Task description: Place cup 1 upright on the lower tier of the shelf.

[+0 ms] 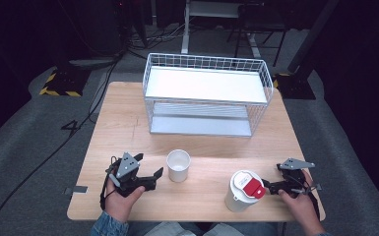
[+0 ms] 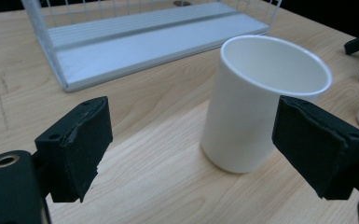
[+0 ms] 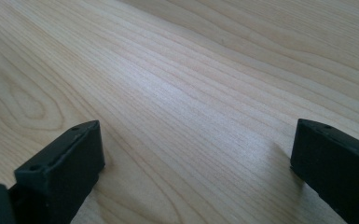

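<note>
Paper cup (image 1: 178, 165) stood upright on table (image 1: 128, 128), open mouth up, long axis vertical. Left tongs (image 1: 156, 173) released, jaws spread, nothing gripped; cup just beyond tips, toward right jaw, not touched. Right tongs (image 1: 267, 185) released, empty, beside lidded container (image 1: 243, 191). Left hand judged nearer cup.

Bare table (image 1: 128, 123) lies open between the wire rack (image 1: 206, 93) and the front row of items. The paper cup (image 1: 178, 165) stands just ahead of the left gripper (image 1: 150, 179), whose jaws are spread with nothing between them. The lidded container (image 1: 243, 191) blocks the right gripper (image 1: 270, 187) toward the centre. A clear gap separates cup and container.
</note>
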A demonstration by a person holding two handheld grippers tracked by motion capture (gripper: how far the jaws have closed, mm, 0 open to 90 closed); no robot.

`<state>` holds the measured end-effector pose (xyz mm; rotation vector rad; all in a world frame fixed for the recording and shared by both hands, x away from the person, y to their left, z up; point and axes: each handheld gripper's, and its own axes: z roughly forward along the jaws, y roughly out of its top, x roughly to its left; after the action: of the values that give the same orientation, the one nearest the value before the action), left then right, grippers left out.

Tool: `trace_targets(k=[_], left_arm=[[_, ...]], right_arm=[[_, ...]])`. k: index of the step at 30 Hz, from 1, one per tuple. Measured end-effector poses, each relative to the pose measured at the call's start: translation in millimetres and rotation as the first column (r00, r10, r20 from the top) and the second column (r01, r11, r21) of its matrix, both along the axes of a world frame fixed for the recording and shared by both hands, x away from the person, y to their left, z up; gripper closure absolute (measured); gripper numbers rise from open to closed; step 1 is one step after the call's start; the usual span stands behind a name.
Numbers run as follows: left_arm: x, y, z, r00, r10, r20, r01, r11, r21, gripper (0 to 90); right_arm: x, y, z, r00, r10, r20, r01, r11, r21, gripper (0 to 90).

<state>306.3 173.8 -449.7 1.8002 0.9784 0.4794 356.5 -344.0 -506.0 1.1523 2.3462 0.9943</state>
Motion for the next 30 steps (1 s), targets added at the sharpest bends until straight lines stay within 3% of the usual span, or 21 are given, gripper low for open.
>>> trace_targets(k=[4, 12, 20, 27, 30], left_arm=[[-1.7, -9.9, 2.5, 0.9988, -0.034, 0.035, 0.034, 0.9994, -0.002, 12.7], [-0.8, -21.9, 6.9, 0.9947, -0.091, 0.049, 0.092, 0.9956, -0.019, 12.7], [5.5, -41.5, 3.1, 0.9941, -0.108, 0.014, 0.108, 0.9923, -0.061, 12.7], [12.1, -54.3, -1.7, 0.9945, -0.103, 0.019, 0.104, 0.9934, -0.048, 12.7], [14.6, -60.2, -7.1, 0.9956, -0.093, -0.008, 0.093, 0.9948, -0.041, 12.7]], right_arm=[[0.0, 0.0, 0.0, 1.0000, 0.000, 0.000, 0.000, 1.000, 0.000, 2.8], [0.0, 0.0, 0.0, 1.0000, 0.000, 0.000, 0.000, 1.000, 0.000, 2.9], [0.0, 0.1, 0.0, 1.0000, -0.001, 0.001, 0.001, 1.000, 0.001, 2.8], [0.0, 0.0, 0.0, 1.0000, 0.000, 0.000, 0.000, 1.000, 0.000, 2.8], [0.1, 0.0, 0.0, 1.0000, 0.001, 0.001, -0.001, 1.000, 0.000, 2.8]])
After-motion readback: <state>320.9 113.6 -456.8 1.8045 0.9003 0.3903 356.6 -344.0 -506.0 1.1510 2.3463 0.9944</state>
